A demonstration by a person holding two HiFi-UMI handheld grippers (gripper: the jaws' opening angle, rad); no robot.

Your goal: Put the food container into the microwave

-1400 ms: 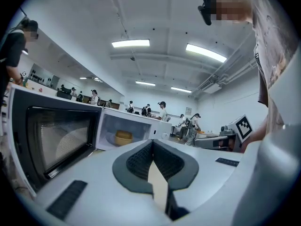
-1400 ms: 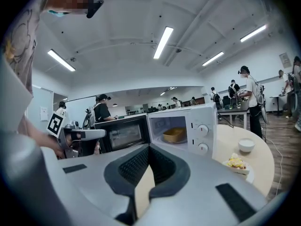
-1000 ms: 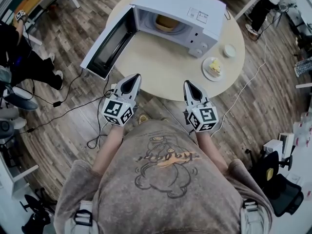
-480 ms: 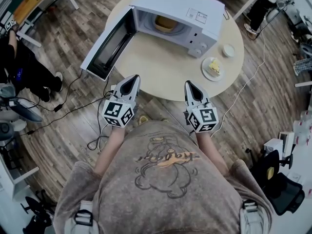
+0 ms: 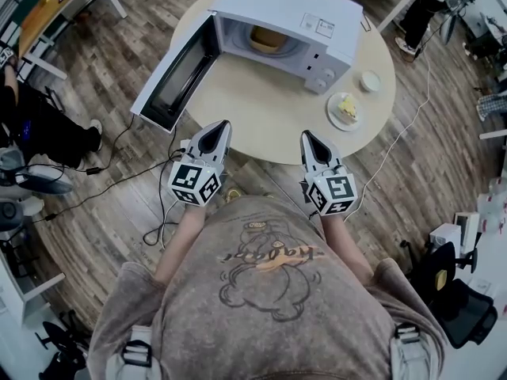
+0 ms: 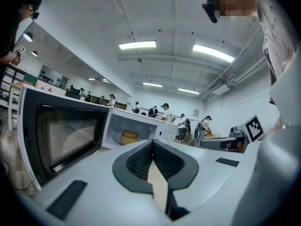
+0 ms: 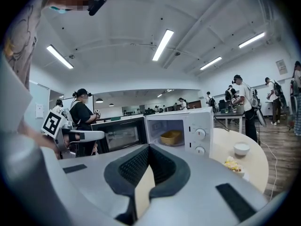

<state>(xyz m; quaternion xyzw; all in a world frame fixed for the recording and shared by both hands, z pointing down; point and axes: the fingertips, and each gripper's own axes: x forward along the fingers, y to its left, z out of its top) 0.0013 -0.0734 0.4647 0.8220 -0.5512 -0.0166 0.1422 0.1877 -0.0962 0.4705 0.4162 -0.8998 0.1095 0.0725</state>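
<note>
Round table [image 5: 261,121] bearing a white microwave [image 5: 297,6] whose door [image 5: 176,74] stands swung open to the left; the yellow food container [image 5: 268,38] sits inside the cavity, touched by neither gripper. The left gripper [image 5: 215,127] and right gripper [image 5: 306,137] hover side by side at the table's near edge, well apart from the microwave, each with its jaws clenched together on nothing. Right of the microwave lie a plate [image 5: 336,119] carrying food and, just beyond it, a small white bowl [image 5: 370,81].
</note>
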